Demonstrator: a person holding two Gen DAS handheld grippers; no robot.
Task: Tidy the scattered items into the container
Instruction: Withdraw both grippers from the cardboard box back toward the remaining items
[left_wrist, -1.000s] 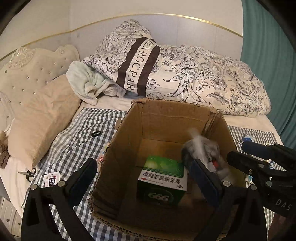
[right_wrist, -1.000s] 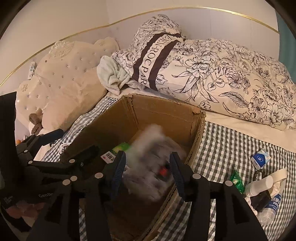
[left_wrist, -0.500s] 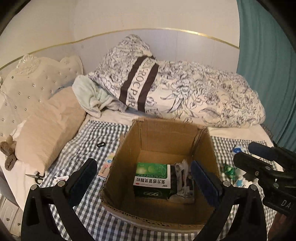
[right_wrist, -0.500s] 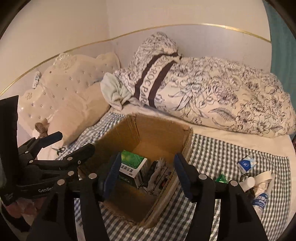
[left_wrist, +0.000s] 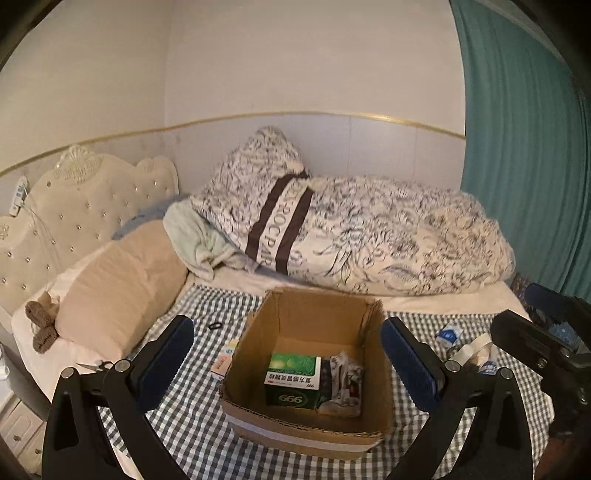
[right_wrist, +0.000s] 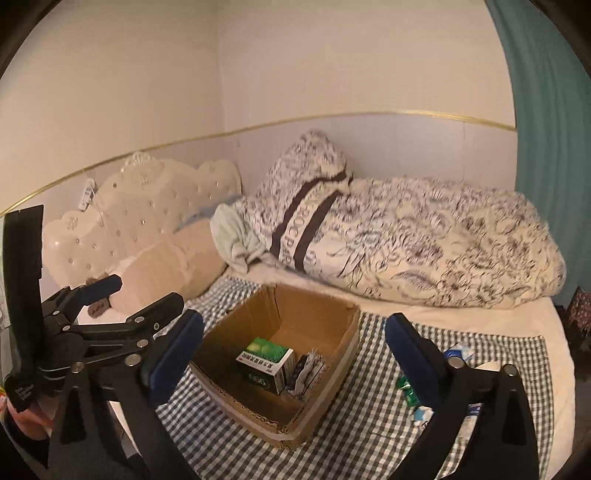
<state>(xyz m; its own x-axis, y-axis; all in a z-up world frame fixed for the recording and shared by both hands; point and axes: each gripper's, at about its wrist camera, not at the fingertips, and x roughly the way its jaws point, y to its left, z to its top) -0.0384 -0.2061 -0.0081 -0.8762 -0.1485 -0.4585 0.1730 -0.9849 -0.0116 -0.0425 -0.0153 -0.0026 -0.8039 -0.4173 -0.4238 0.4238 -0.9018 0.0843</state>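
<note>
Cardboard box (left_wrist: 258, 343) upright, mouth up; green carton (left_wrist: 293, 380) flat inside.

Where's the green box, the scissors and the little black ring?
green box (left_wrist: 294, 362): left wrist view, green top face.
scissors (left_wrist: 99, 366): left wrist view, handles.
black ring (left_wrist: 215, 325): left wrist view, its band.

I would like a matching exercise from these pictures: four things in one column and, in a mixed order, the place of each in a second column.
Things:
1. green medicine box
2. scissors
3. black ring
4. floral duvet

Places:
A. on the checked cloth, left of the cardboard box
B. at the bed's left edge, near the beige pillow
C. inside the cardboard box
D. heaped along the wall behind the box

Pairs: 1-C, 2-B, 3-A, 4-D
</note>
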